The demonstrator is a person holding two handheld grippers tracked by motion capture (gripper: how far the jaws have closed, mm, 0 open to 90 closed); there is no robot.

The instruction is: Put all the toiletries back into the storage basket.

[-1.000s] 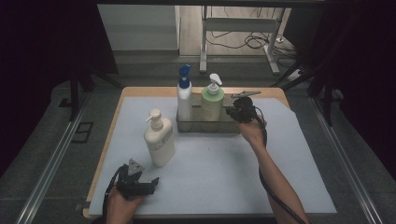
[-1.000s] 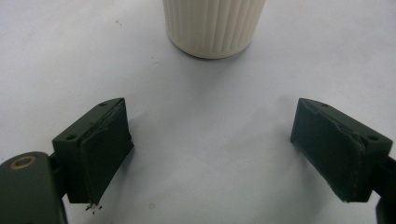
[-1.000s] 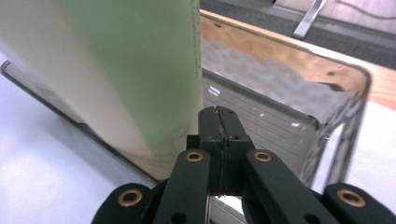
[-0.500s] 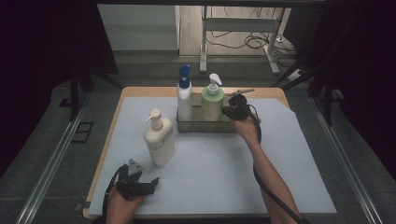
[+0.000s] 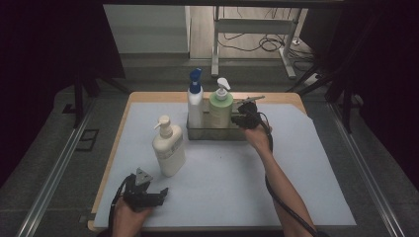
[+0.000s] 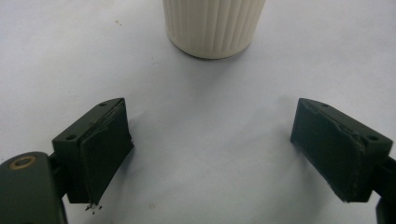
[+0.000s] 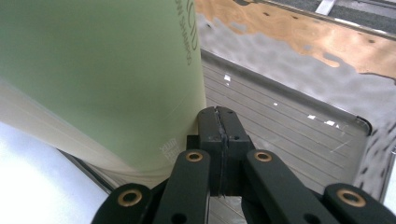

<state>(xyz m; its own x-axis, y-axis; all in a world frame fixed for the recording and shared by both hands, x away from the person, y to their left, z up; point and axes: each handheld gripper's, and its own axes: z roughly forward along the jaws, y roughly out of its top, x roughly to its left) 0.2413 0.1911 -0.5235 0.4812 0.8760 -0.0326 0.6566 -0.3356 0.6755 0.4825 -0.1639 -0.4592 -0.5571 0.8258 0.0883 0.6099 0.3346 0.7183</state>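
The work in hand looks like gathering pump bottles into the clear tray [image 5: 217,133] at the far side of the worktop [image 5: 296,163]. 2 bottles already stand upright in it: a white bottle with a blue pump [image 5: 195,101] and, just beside it, the green bottle [image 5: 220,107]. The right hand-held gripper [image 5: 243,120] sits at the tray's right end, its jaws pressed together with nothing between them; in the right gripper view the tips [image 7: 219,122] rest just beside the green bottle's [image 7: 93,74] lower wall, inside the tray [image 7: 299,140]. Whether they touch the bottle is hard to tell.

What seems left is the cream bottle [image 5: 168,145], upright on the white mat, well apart from the tray. The left hand-held gripper [image 5: 157,193] rests near the worktop's front edge, jaws spread wide and holding nothing, with the cream bottle's ribbed base [image 6: 214,25] ahead of it (its upper part is cut off in that view). The green bottle's label is blurred and cropped.
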